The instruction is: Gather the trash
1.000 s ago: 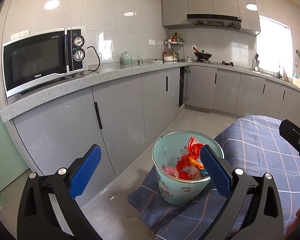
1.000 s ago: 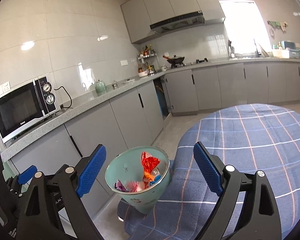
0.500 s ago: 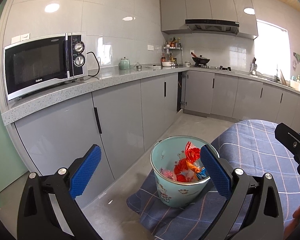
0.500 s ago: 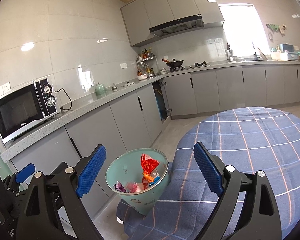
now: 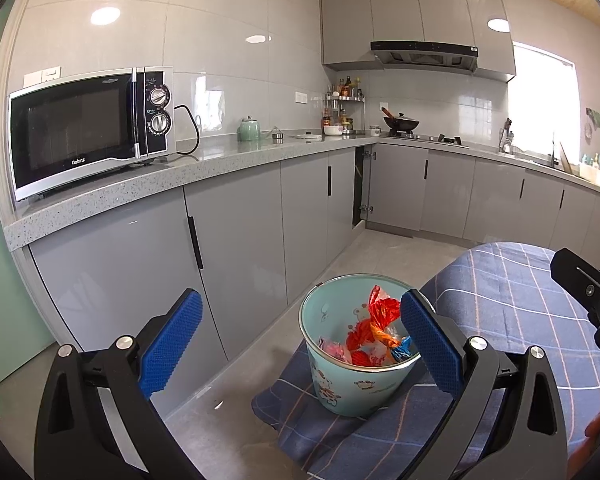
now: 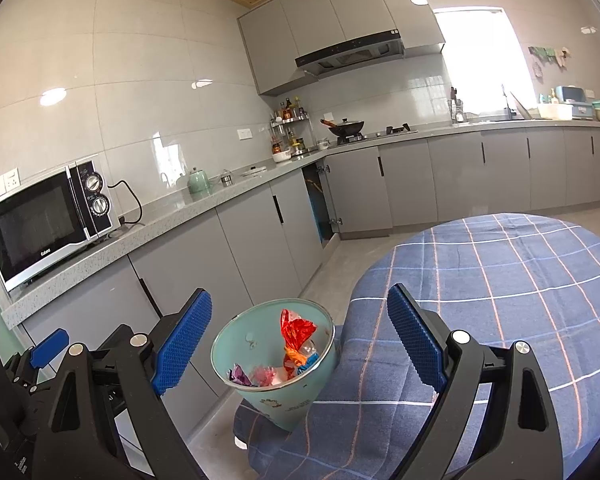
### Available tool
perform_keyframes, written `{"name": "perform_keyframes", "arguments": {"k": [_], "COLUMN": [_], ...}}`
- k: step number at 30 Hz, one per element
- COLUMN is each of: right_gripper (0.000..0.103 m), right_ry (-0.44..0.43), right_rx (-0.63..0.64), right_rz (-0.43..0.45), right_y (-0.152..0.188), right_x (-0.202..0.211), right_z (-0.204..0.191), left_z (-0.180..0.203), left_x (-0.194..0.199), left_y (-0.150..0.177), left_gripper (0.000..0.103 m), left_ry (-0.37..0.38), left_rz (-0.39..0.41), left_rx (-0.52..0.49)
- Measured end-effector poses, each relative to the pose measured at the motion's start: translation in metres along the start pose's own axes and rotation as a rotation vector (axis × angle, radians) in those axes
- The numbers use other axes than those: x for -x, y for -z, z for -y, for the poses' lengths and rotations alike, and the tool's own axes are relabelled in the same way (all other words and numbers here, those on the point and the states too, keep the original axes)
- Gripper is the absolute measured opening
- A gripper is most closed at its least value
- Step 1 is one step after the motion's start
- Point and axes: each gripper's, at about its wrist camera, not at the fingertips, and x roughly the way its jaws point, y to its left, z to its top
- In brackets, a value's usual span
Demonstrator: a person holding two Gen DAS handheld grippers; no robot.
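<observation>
The bucket [image 5: 360, 364] stands at the edge of the table [image 6: 500, 264], on the blue checked cloth, beside the grey floor cabinets [image 5: 236, 240]. Inside it lie several crumpled wrappers [image 5: 374, 334]: a red and orange one stands highest, with pink, purple and blue pieces lower down.

Left gripper [image 5: 300, 340]: released, jaws wide apart, nothing between the pads. The bucket sits ahead of it, partly behind the right-hand pad in the left wrist view.

Right gripper [image 6: 300, 340]: released, jaws wide apart, holding nothing. The bucket appears between and beyond its two pads, not touched by either.

Step in hand: judged from the layout, the collecting stage is at or near its end. No loose trash is visible on the part of the cloth that shows, and both grippers are empty and poised short of the bucket.

Next move: if any wrapper remains out of view, one gripper must turn toward it, straddle it and close lightly, since such wrappers crush and slip. Otherwise no further grasp appears necessary.
</observation>
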Motion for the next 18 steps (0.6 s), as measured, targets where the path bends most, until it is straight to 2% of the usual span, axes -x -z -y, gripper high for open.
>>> {"name": "perform_keyframes", "arguments": {"k": [18], "right_gripper": [0.088], "right_ry": [0.006], "right_rx": [-0.004], "right_rz": [0.009], "right_y": [0.0005], "right_x": [0.0032], "right_z": [0.0014], "left_z": [-0.0036], "left_x": [0.0012], "left_y": [-0.0031], "left_gripper": [0.097], "left_ry": [0.003], "left_rz": [0.014], "left_rx": [0.013]}}
